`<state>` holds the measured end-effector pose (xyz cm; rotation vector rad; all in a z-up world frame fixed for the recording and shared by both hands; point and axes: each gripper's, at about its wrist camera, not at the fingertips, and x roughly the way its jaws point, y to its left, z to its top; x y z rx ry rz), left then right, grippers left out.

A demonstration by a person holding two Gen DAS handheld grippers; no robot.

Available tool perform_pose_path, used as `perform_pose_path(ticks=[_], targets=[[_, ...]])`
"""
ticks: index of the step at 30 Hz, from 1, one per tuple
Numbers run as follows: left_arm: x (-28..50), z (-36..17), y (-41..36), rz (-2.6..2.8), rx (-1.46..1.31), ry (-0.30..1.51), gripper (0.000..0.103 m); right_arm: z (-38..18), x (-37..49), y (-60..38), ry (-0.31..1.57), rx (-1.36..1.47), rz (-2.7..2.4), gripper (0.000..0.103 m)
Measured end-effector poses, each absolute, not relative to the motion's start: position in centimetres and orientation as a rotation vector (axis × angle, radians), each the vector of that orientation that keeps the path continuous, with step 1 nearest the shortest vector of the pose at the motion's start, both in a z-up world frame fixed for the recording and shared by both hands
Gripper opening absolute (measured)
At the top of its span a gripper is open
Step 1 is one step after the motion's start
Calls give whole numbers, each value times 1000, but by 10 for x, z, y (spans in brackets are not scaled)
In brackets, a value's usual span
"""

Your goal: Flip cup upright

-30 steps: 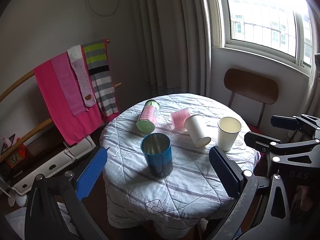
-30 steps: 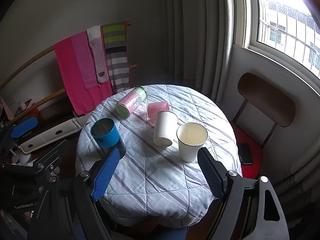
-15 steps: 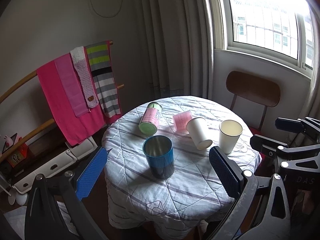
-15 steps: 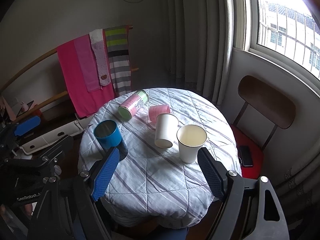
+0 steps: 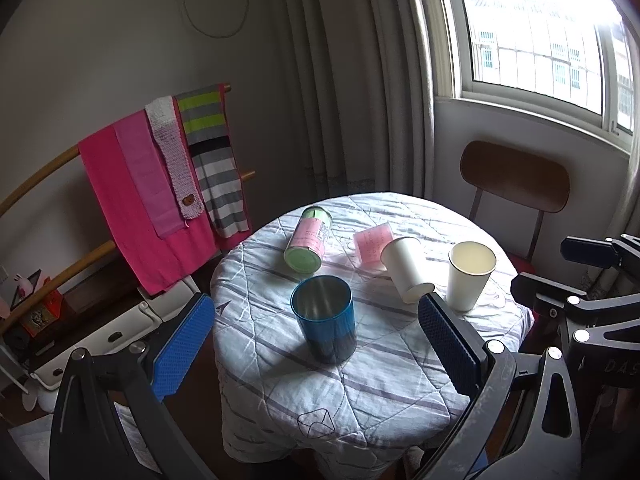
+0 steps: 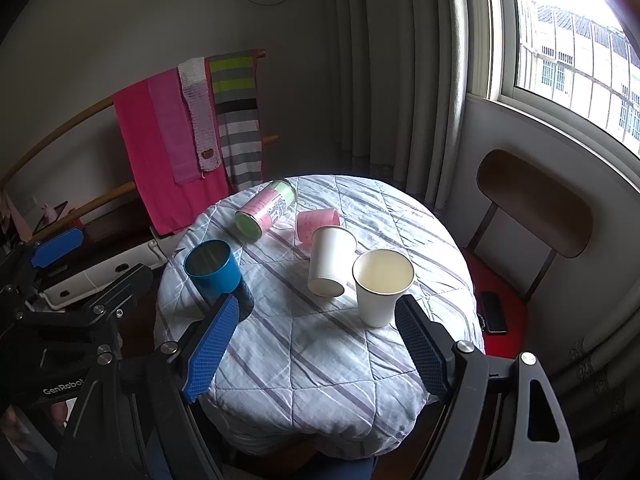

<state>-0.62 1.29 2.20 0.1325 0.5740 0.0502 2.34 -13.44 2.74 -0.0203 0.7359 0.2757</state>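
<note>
A round table with a striped quilted cloth [image 5: 360,380] [image 6: 320,360] holds several cups. A blue metal cup [image 5: 325,317] [image 6: 213,268] stands upright. A white paper cup [image 5: 469,274] [image 6: 382,286] stands upright. Another white paper cup [image 5: 406,274] [image 6: 330,261] lies tipped over. A pink cup [image 5: 374,243] [image 6: 316,224] lies on its side behind it. A green-and-pink can [image 5: 309,244] [image 6: 264,214] lies on its side. My left gripper [image 5: 316,348] and right gripper [image 6: 316,348] are both open and empty, held back from the table's near edge.
A wooden chair [image 5: 514,184] [image 6: 532,208] stands at the table's right, with a phone [image 6: 493,312] on its red seat. A rail with pink and striped cloths [image 5: 160,184] [image 6: 188,136] is at the left. Curtains and a window are behind.
Both grippers have drawn back and risen a little from the table, so the cups look smaller. The cups have not moved. Both grippers stay open.
</note>
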Motion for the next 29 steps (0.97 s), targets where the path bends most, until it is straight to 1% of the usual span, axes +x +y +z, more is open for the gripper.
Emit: perform_pose_path(ticks=[8,29], targets=[[-10,23,14,49,110,496,103,26,23,-131,727,-43,281,82],[-11,25,12,46,118,476,103,30,17,-124,681,-75,290,82]])
